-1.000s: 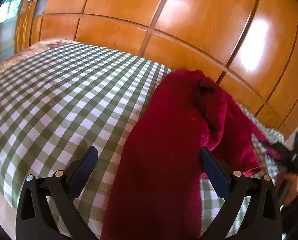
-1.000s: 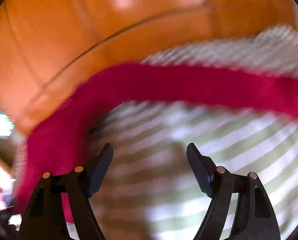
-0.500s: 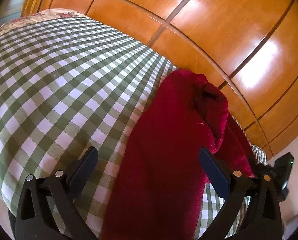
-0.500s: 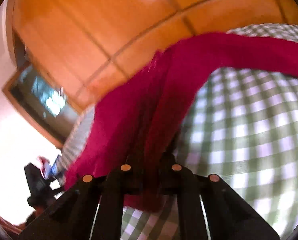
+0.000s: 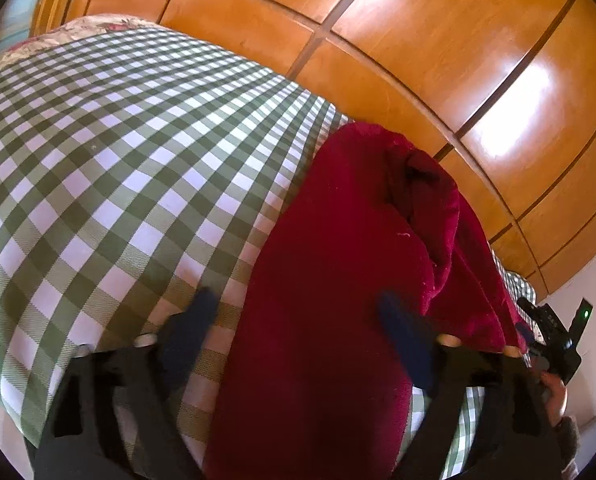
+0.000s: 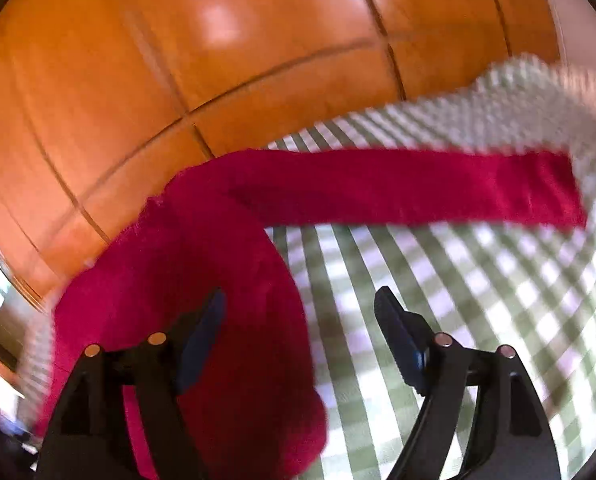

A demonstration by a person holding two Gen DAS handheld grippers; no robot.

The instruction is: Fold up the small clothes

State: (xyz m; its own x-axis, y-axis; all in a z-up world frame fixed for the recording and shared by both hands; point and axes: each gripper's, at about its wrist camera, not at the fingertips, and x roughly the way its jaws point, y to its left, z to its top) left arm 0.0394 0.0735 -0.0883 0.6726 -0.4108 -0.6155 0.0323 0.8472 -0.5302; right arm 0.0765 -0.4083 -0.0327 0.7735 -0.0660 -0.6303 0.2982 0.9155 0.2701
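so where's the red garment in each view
Left wrist: red garment runs from bottom centre up toward the right.
Right wrist: it fills lower left, one strip reaching right.
Shared landmark: the checked cloth under it.

Fuzzy, matt crimson knit garment (image 5: 330, 280); smooth woven green-checked cloth bedcover (image 5: 118, 152); glossy varnished wooden panels (image 5: 438, 48); matt black plastic left gripper (image 5: 298, 316).

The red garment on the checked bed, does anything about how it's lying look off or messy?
Yes. The red garment is not flat: near the wooden panelling its top is bunched into a raised, rolled lump, and in the right wrist view one long strip stretches sideways across the checked cover. No tear or stain shows.
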